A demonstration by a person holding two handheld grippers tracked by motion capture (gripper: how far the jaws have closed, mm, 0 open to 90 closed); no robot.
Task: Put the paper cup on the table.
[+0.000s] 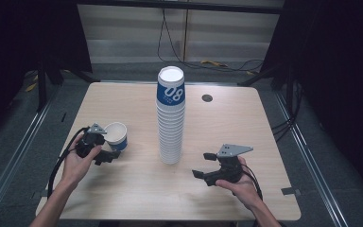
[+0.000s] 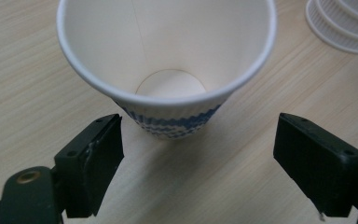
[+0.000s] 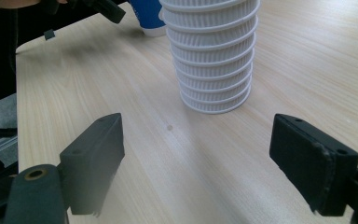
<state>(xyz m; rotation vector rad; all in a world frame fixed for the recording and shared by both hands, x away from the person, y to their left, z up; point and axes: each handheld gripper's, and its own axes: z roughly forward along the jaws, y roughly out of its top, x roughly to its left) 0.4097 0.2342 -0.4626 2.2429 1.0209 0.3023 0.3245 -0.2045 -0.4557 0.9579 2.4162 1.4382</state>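
A single paper cup (image 1: 116, 135), white inside with a blue band, stands upright on the wooden table (image 1: 123, 189) at the left. My left gripper (image 1: 109, 154) sits right in front of it, open. In the left gripper view the cup (image 2: 168, 46) rises just beyond the jaws, which stand wide on either side of its base, and my left gripper (image 2: 198, 135) does not touch it. A tall stack of upturned cups (image 1: 171, 118) stands mid-table. My right gripper (image 1: 203, 164) rests open to the stack's right with nothing in it. My right gripper (image 3: 196, 130) faces the stack's base (image 3: 212, 60).
A round cable hole (image 1: 207, 98) lies in the table's far right part. Cables trail from both grippers toward the near edge. The right gripper view has the single cup (image 3: 149, 18) and the left gripper (image 3: 107, 9) beyond the stack. The stack's rim (image 2: 340, 28) sits to the cup's right.
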